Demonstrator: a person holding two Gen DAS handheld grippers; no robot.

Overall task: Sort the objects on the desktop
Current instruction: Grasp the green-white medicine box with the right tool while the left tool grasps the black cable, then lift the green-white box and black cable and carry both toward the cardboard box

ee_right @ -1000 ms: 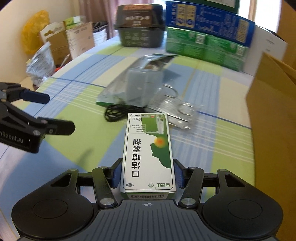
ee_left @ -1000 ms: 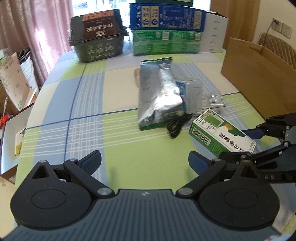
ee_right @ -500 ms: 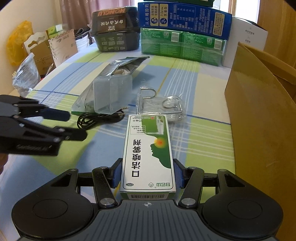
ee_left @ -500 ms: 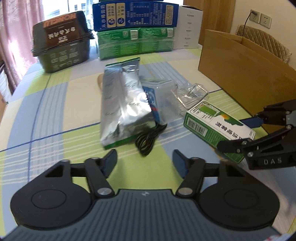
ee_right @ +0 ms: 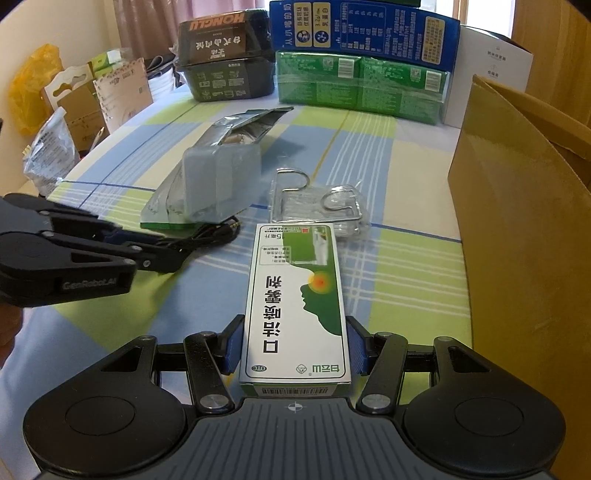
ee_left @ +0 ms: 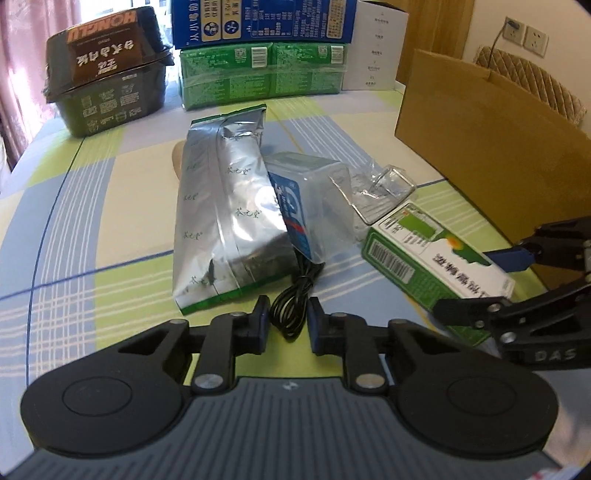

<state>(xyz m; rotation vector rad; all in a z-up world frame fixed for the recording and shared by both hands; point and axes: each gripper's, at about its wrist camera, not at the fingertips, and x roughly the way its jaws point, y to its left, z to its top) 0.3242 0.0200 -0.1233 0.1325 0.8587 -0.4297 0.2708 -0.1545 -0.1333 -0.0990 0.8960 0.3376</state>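
My right gripper (ee_right: 294,345) is shut on a green and white medicine box (ee_right: 295,306) and holds it over the checked tablecloth; the box also shows in the left wrist view (ee_left: 432,254). My left gripper (ee_left: 284,325) has its jaws nearly closed around a coiled black cable (ee_left: 293,299), which lies in front of a silver foil bag (ee_left: 221,221). A clear plastic box (ee_left: 306,192) leans on the bag. Wire hooks in clear wrap (ee_right: 317,203) lie beyond the medicine box.
An open brown cardboard box (ee_right: 517,206) stands at the right. At the table's back are a dark noodle bowl (ee_left: 107,70), green cartons (ee_left: 262,74), a blue carton (ee_right: 365,29) and a white box (ee_left: 373,48). Bags and cardboard (ee_right: 74,107) sit off the table's left.
My left gripper moved forward to the black cable and its jaws closed in from wide open. My right gripper kept hold of the medicine box and barely moved.
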